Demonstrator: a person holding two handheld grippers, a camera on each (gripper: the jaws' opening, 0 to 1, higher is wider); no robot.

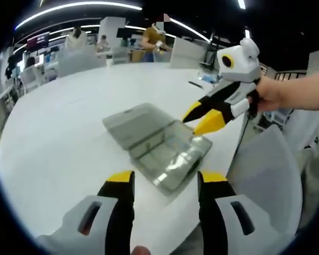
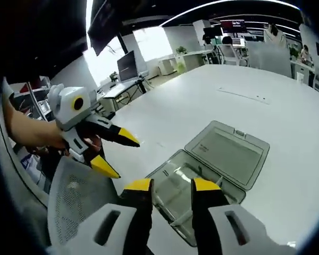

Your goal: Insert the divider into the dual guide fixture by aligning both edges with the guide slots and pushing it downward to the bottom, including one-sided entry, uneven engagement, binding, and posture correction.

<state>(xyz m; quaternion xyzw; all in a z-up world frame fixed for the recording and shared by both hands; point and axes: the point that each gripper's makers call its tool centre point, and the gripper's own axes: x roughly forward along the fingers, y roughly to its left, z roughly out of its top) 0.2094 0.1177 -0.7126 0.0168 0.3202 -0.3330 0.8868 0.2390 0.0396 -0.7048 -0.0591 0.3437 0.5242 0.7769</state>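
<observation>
White table bearing the open clear fixture box, lid laid flat; left gripper and right gripper hover just beside its near edge, jaws apart and empty (divider not discernible, so insertion is judged not yet begun)

A white table is seen under a clear grey box, both grippers are coloured black with yellow tips and pale grey bodies, a grey chair is dotted with small holes, and a yellow top is worn by a person.
</observation>
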